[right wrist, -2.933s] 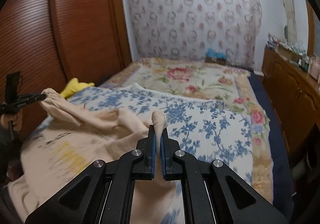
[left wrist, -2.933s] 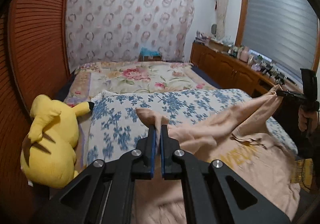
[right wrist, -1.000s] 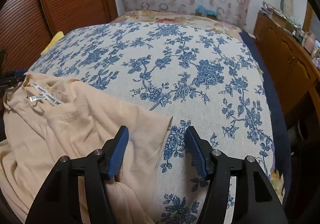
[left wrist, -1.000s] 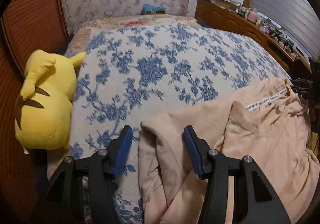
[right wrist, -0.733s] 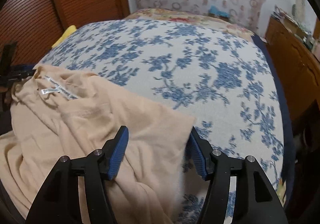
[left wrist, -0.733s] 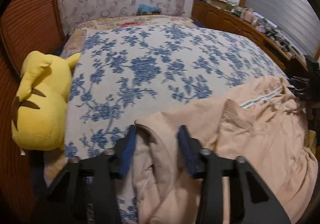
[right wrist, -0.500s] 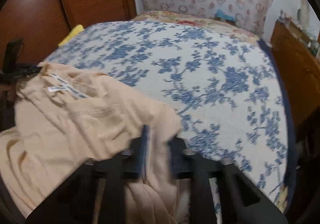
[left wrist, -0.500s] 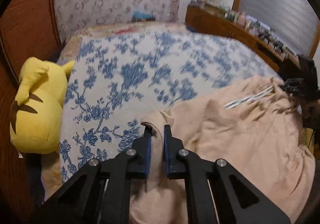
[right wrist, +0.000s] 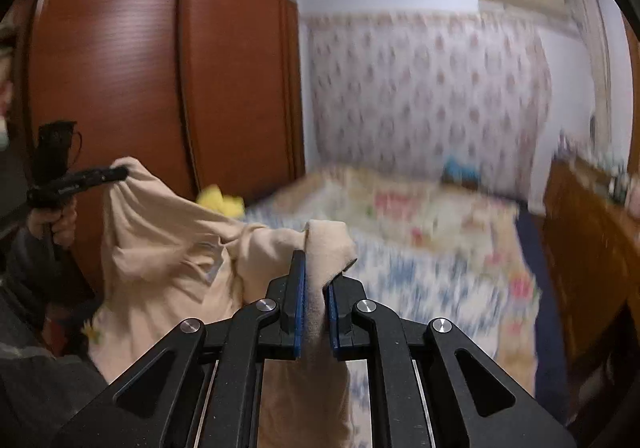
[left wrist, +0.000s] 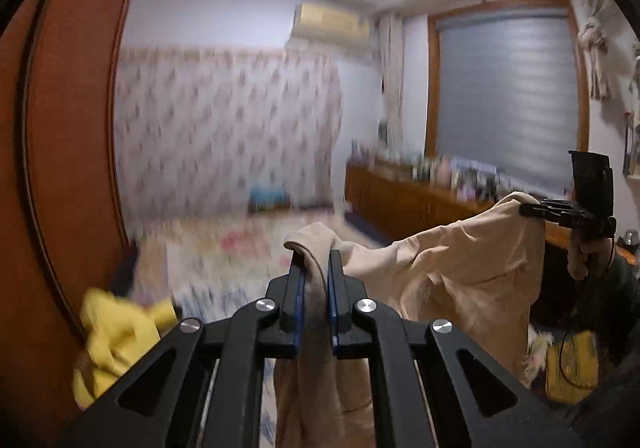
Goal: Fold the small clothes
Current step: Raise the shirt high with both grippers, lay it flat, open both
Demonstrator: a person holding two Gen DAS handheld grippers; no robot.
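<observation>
Above the bed [left wrist: 224, 268], a beige garment [left wrist: 460, 272] hangs in the air, stretched between two grips. Its near left corner is bunched and pinched between the blue pads of the left hand-held gripper [left wrist: 316, 280], whose jaws are pressed together on the cloth, with a fold poking up past the fingertips and the rest trailing down below. From there the fabric sags and rises to the far corner, which is clamped by the right hand-held gripper [left wrist: 532, 207], held in a hand [left wrist: 580, 256] at the right edge of the left wrist view.

Seen from the right wrist view, the same holds in mirror: the right hand-held gripper pinches a folded corner of the garment, and the left one grips the other corner at the left, with loose cloth drooping between them.

Below lies the bed with its blue-flowered cover [right wrist: 420, 288], blurred. A yellow plush toy [left wrist: 116, 336] sits at the bed's left side against a brown wooden wardrobe [right wrist: 160, 67]. A wooden sideboard [left wrist: 400, 199] runs under the window blind [left wrist: 504, 95].
</observation>
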